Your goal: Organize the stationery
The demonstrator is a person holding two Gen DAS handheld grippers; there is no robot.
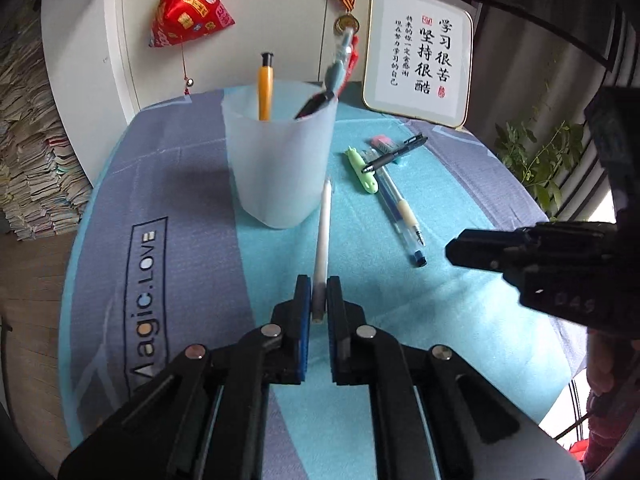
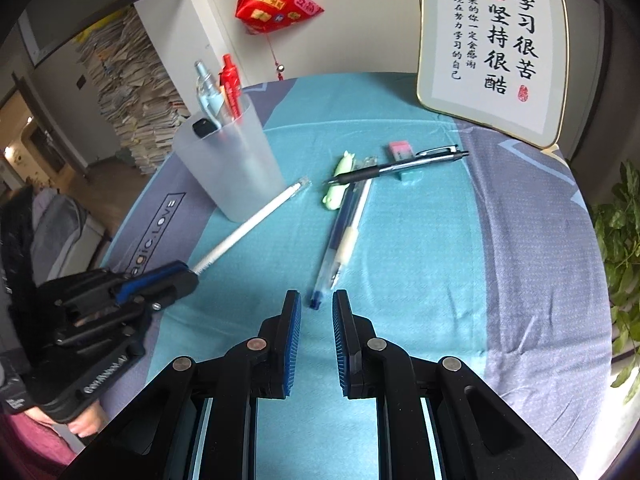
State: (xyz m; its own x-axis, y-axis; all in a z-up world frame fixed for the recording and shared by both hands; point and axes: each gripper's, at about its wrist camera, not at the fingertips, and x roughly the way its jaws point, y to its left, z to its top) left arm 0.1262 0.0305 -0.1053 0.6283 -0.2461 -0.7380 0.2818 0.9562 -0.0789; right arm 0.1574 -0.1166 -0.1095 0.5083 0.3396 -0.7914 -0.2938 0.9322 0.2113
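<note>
My left gripper (image 1: 319, 286) is shut on the end of a white pen (image 1: 323, 236), which points toward a frosted plastic cup (image 1: 278, 156); the pen (image 2: 252, 224) and the left gripper (image 2: 188, 270) also show in the right wrist view. The cup (image 2: 228, 164) holds an orange pen (image 1: 265, 88), a light blue pen (image 1: 338, 64) and a red pen (image 2: 231, 84). My right gripper (image 2: 316, 300) is open, just short of the cap end of a clear blue gel pen (image 2: 342, 236). A black pen (image 2: 400, 168), a green cutter (image 2: 338, 184) and a pink eraser (image 2: 400, 150) lie beyond.
A framed calligraphy board (image 2: 492, 48) leans at the back right of the cloth-covered table (image 2: 520, 260). A red hanging ornament (image 2: 276, 0) is on the wall. Paper stacks (image 2: 132, 100) stand at the left, a plant (image 2: 624, 240) at the right.
</note>
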